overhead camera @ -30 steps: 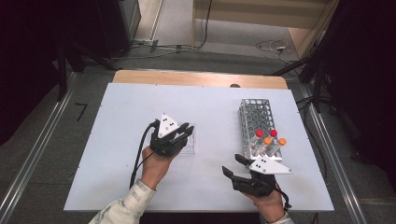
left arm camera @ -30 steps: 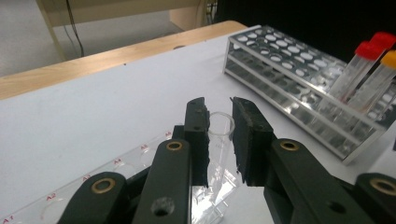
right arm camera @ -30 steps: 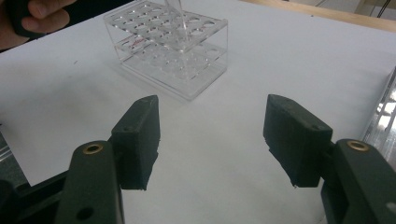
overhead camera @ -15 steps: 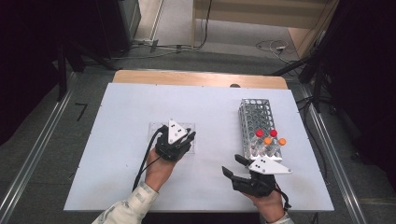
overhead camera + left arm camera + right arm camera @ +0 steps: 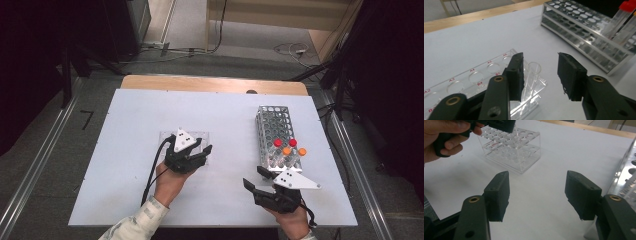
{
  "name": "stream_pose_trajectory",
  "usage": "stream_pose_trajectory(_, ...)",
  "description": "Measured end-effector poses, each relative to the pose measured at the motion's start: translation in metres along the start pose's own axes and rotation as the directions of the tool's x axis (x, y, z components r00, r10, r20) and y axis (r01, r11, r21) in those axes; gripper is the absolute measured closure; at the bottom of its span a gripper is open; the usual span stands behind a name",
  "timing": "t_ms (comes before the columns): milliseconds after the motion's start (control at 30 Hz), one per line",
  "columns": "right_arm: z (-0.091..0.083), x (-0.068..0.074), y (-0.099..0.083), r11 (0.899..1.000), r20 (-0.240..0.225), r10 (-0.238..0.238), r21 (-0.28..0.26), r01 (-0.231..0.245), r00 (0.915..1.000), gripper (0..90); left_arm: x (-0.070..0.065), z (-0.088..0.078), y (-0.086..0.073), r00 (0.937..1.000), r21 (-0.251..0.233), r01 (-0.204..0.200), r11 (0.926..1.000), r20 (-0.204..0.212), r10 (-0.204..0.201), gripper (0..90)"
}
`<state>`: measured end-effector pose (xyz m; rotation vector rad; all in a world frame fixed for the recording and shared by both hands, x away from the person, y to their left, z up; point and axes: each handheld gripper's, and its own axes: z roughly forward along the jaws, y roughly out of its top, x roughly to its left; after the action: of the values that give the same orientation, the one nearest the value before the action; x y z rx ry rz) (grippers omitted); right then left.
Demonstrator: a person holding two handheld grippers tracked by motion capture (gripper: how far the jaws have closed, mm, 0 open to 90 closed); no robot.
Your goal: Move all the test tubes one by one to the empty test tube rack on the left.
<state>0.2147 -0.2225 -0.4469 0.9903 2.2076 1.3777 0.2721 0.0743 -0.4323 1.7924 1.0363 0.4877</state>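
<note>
the left gripper [image 5: 197, 154] is seen over the clear rack [image 5: 476, 80] near the table's middle; its jaws have just been opening, and a clear tube [image 5: 532, 75] is left standing in the rack's end hole between them, unpinched. to the right, the right gripper [image 5: 257, 179] is held with jaws apart, nothing between, beside the metal rack [image 5: 274, 131].

The left gripper [image 5: 204, 149] is held with fingers [image 5: 515, 72] just parted; the right gripper [image 5: 254, 180] is kept spread, nothing between its fingers [image 5: 499, 195].
</note>
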Motion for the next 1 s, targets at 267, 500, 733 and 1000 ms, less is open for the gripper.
stream_pose_trajectory(267, -0.017, -0.007, -0.006, 1.000, 0.024, 0.015, -0.020, -0.014, 0.9996, 34.9, 0.008, -0.011, -0.001, 0.9985, -0.009, 0.053, 0.9986, 0.011, -0.053, 33.8)
stream_pose_trajectory(500, -0.027, -0.016, -0.010, 0.999, 0.060, 0.032, -0.024, -0.030, 0.9977, 34.9, 0.018, -0.020, -0.005, 0.9968, -0.020, 0.072, 0.9972, -0.033, -0.073, 25.7)
stream_pose_trajectory(733, -0.031, -0.028, -0.014, 0.998, 0.105, 0.052, -0.029, -0.050, 0.9931, 34.8, 0.027, -0.027, -0.003, 0.9917, -0.047, 0.112, 0.9927, -0.059, -0.114, 16.0)
stream_pose_trajectory(1000, -0.034, -0.039, -0.016, 0.997, 0.142, 0.072, -0.036, -0.067, 0.9872, 34.9, 0.034, -0.029, -0.004, 0.9875, -0.054, 0.119, 0.9914, -0.098, -0.124, 14.3)
